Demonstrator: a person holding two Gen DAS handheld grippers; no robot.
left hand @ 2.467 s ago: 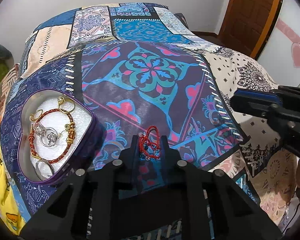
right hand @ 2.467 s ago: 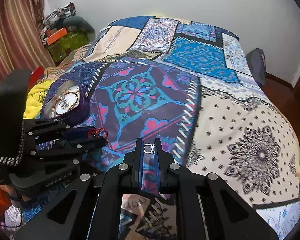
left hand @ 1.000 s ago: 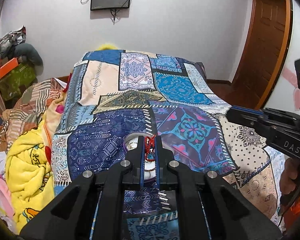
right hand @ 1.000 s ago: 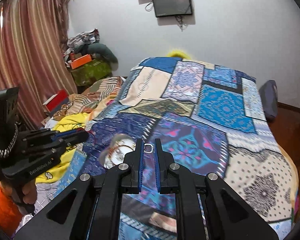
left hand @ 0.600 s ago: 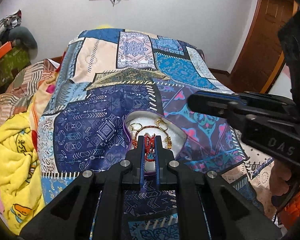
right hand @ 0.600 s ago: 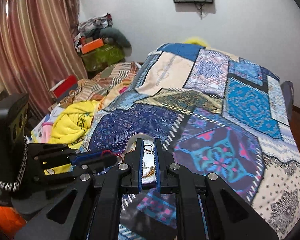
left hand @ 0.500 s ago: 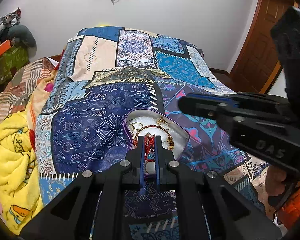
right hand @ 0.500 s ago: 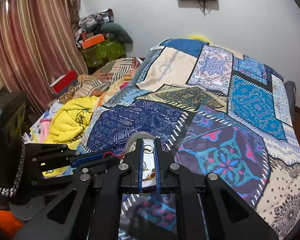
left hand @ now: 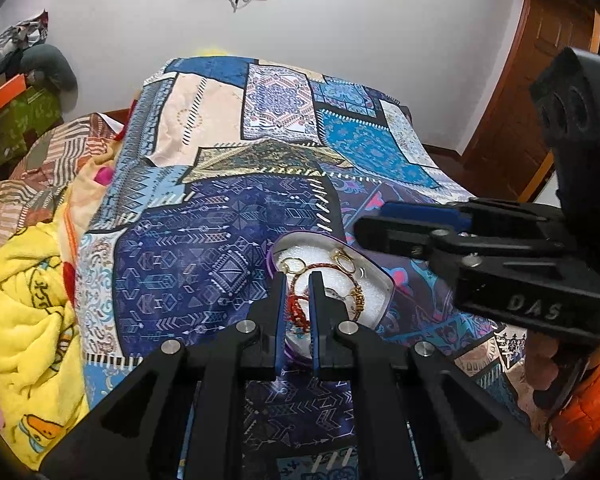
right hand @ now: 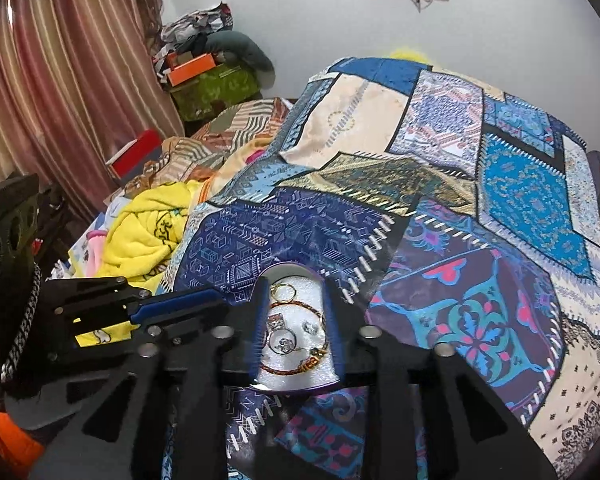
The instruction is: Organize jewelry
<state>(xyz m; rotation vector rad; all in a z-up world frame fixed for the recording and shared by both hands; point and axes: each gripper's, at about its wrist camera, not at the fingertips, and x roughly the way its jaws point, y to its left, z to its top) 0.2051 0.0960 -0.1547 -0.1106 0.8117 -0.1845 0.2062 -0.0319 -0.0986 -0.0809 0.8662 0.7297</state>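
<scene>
Both grippers have dropped over the jewelry box [right hand: 296,380]: right gripper [right hand: 294,320] opening, empty; left gripper [left hand: 298,304] clenching the red bracelet [left hand: 296,310], which may snag jewelry beneath.

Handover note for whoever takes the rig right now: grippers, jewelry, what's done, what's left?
Left gripper: shut on the red bead bracelet, held over the near end of the jewelry tin.
Right gripper: jaws opening over the tin, nothing between them.
Tin: on the bedspread, holding gold hoops, a red-and-gold bracelet and small silver pieces.
Done: most pieces are in the tin.
Left: release the red bead bracelet into the tin. No other loose jewelry shows on the bedspread.
</scene>
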